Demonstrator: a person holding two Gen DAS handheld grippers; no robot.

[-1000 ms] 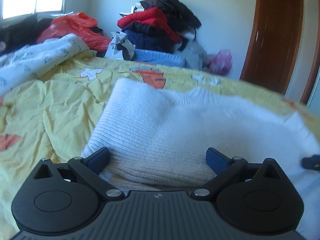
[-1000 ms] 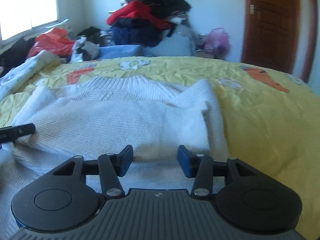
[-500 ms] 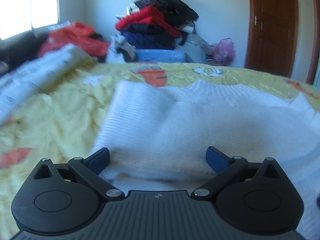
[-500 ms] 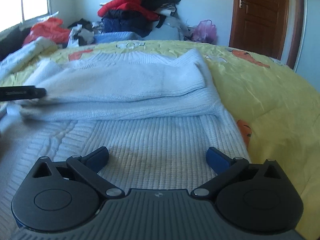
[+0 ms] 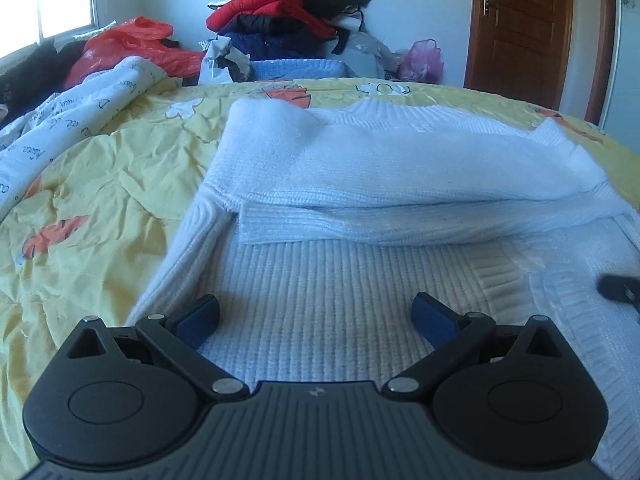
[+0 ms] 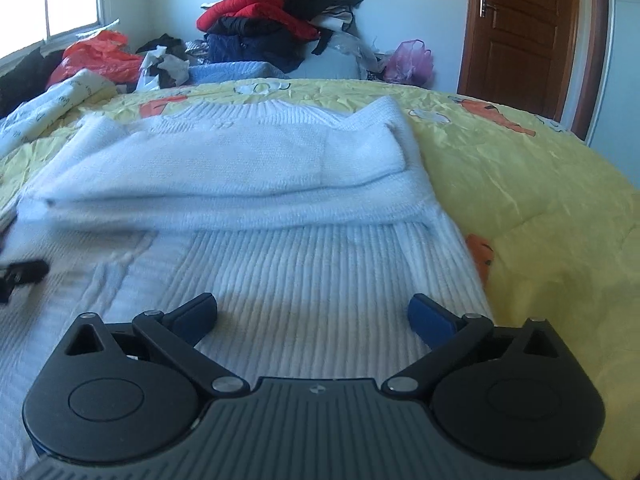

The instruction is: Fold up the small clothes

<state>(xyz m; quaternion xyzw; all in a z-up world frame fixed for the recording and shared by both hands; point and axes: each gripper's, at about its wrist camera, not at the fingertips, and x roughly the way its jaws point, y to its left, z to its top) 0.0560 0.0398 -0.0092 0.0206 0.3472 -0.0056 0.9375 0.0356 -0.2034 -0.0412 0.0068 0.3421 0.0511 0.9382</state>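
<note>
A white knit sweater lies on the yellow bedspread, its sleeves folded across the chest in a thick band. My left gripper hovers open above the ribbed lower left part of the sweater, with nothing between its blue pads. Over the ribbed lower right part, my right gripper stands wide open and holds nothing. Each gripper's black tip shows at the edge of the other's view.
A heap of red, dark and black clothes is piled against the far wall. An orange plastic bag and a printed white quilt lie at the left. A brown door stands at the right.
The right gripper opened wide, let go of the folded sleeve and drew back to the hem. The left gripper, open throughout, also pulled back toward the lower part of the sweater.
</note>
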